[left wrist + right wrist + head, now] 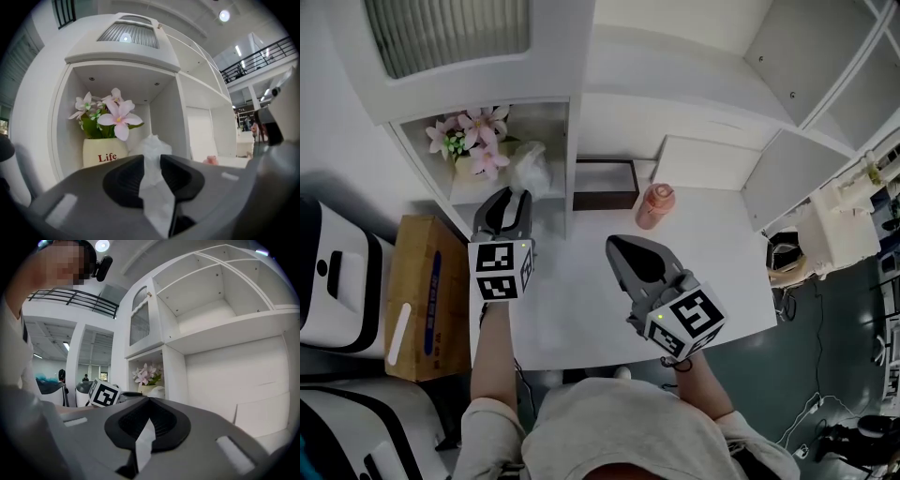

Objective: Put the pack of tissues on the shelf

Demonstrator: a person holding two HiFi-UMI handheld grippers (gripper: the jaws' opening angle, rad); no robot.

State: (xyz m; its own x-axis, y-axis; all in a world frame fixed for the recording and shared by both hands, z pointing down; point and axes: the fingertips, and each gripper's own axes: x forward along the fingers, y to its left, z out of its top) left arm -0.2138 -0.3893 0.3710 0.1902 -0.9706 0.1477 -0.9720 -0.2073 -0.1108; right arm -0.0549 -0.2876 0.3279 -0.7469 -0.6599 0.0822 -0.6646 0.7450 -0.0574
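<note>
The pack of tissues [530, 169], white in crinkly plastic, lies in the lower shelf compartment [551, 122] next to a pot of pink flowers [473, 141]. My left gripper [514, 197] is at the compartment's front edge, tips pointing at the pack. In the left gripper view the pack [152, 145] sits just past the tips of the left gripper [152, 161]. The jaws stand partly apart, and I see no pad pressing on the pack. My right gripper [619, 244] hovers over the white table, shut and empty. In its own view the right gripper [149, 401] has its tips meeting.
The cream pot marked "Life" [101, 154] fills the compartment's left side. A dark brown box [605, 185] and a pink container [656, 206] stand at the back of the table [581, 309]. A cardboard box [417, 295] lies to the left. White cabinet doors [787, 178] hang open at the right.
</note>
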